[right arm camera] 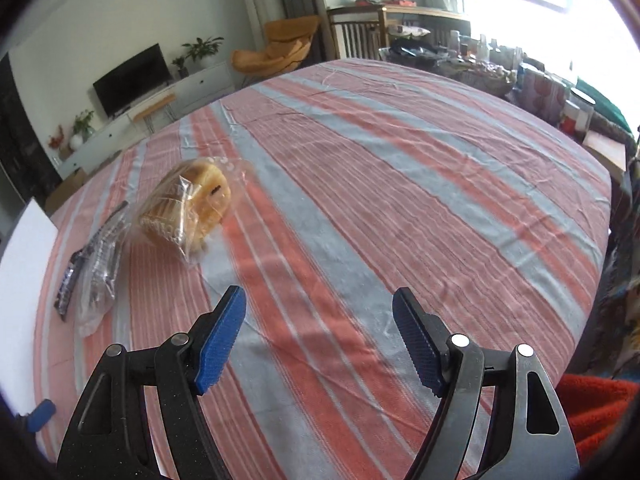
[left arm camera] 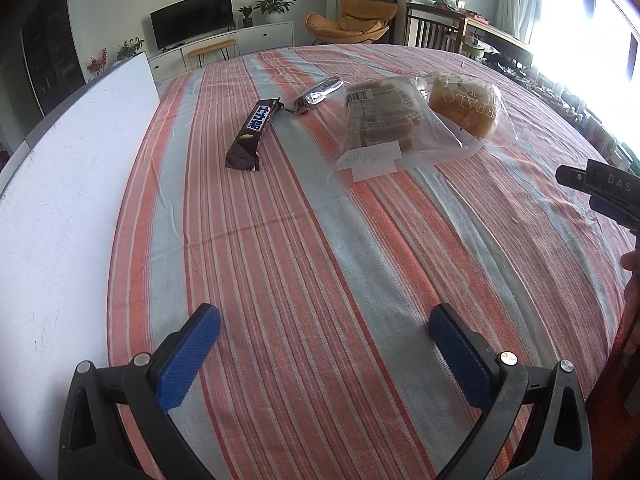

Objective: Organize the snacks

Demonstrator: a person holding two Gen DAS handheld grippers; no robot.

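Note:
Several snacks lie on the striped tablecloth point(left arm camera: 320, 240). In the left wrist view a dark chocolate bar point(left arm camera: 252, 134) lies left, a silver-black wrapper point(left arm camera: 318, 94) behind it, a clear bag of brown biscuits point(left arm camera: 380, 120) in the middle and a bagged yellow bread loaf point(left arm camera: 464, 106) to the right. My left gripper point(left arm camera: 324, 320) is open and empty, well short of them. My right gripper point(right arm camera: 320, 304) is open and empty over the cloth; the bread loaf point(right arm camera: 188, 204), the clear bag point(right arm camera: 100, 280) and the dark bar point(right arm camera: 68, 284) lie to its left.
A white board point(left arm camera: 60, 208) lies along the table's left side. The right gripper's body point(left arm camera: 600, 188) shows at the right edge of the left wrist view. Cluttered items point(right arm camera: 560, 92) stand past the table's far right. A red cloth point(right arm camera: 592, 412) hangs at the near right corner.

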